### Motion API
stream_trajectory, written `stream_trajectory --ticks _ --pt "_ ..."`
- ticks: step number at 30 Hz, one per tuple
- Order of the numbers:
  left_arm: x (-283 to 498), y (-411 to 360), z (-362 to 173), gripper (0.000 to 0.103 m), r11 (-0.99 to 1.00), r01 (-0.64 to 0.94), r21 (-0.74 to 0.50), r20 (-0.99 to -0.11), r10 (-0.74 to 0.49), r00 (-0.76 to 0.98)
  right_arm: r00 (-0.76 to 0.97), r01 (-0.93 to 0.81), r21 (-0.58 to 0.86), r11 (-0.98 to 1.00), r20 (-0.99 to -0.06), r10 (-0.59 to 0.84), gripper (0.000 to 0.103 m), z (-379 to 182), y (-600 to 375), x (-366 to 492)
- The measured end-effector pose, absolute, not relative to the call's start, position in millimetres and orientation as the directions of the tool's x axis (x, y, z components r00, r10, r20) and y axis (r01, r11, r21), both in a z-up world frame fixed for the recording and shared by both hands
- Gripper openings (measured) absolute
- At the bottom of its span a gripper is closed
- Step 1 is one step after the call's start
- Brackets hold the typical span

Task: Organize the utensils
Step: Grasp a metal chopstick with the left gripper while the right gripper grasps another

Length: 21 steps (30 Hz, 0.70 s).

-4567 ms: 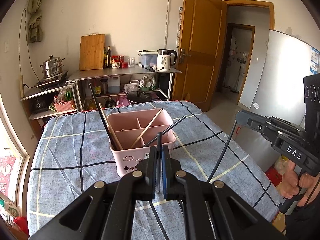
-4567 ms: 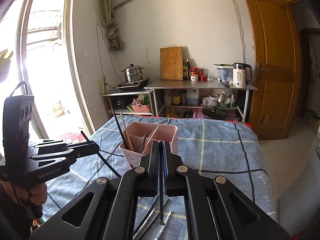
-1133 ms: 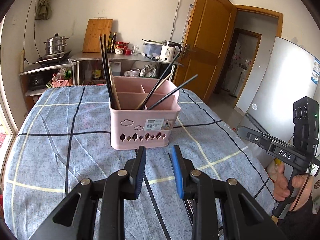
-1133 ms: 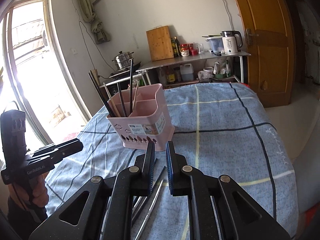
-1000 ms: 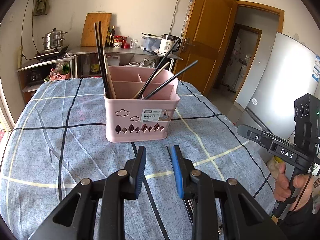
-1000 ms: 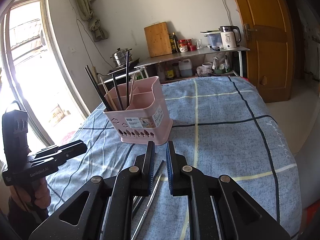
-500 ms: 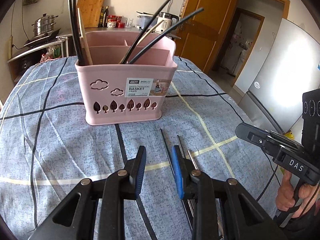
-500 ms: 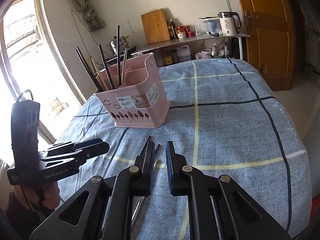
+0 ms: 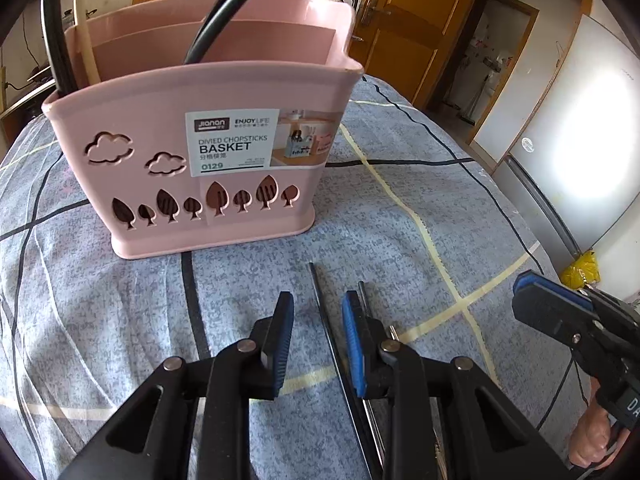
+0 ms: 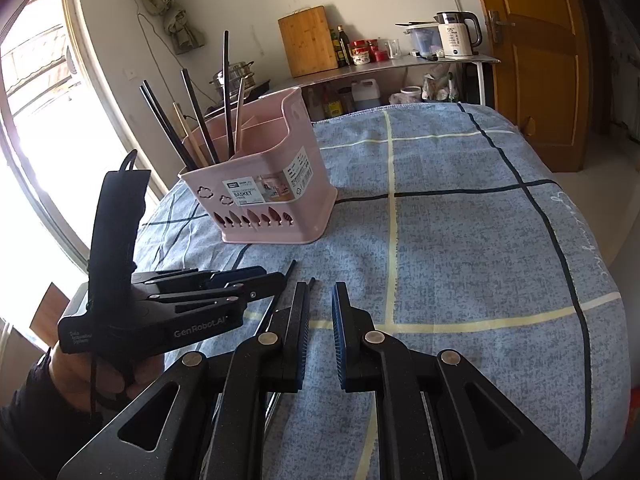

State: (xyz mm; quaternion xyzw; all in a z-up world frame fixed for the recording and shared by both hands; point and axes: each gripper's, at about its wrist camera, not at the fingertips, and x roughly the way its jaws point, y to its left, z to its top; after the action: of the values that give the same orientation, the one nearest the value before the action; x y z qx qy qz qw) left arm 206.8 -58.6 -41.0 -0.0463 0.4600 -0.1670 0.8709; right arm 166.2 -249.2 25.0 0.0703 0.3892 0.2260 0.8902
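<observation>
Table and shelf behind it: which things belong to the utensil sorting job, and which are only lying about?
Belonging to the job:
- pink basket
- chopsticks in the basket
- loose chopsticks on the cloth
- left tool, open

Only lying about:
- cutting board
- kettle
- steamer pot
- bottles and jars

A home kitchen is shown. At the upper middle of the right wrist view, a metal shelf unit (image 10: pixel 440 62) is set against a plastered wall and is loaded with a wooden cutting board (image 10: pixel 308 42), sauce bottles (image 10: pixel 342 46) and an electric kettle (image 10: pixel 456 34). A steamer pot (image 10: pixel 232 74) is seen left of it, a wooden door (image 10: pixel 532 52) at the upper right. A refrigerator (image 9: pixel 568 152) is seen at the right of the left wrist view.
</observation>
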Motion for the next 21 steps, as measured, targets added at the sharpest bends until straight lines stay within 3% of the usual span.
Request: stream_trajectory --ticks 7,21 --pt "216.8 -64.8 -43.9 0.007 0.948 0.256 -0.190 -0.798 -0.301 0.522 0.582 -0.347 0.308 0.886 -0.670 0.461 0.011 21.3 -244.2 168.7" --pt "193.2 -2.1 -40.9 0.007 0.972 0.190 -0.139 -0.822 -0.220 0.526 0.522 -0.373 0.287 0.883 -0.722 0.455 0.011 8.0 -216.6 180.5"
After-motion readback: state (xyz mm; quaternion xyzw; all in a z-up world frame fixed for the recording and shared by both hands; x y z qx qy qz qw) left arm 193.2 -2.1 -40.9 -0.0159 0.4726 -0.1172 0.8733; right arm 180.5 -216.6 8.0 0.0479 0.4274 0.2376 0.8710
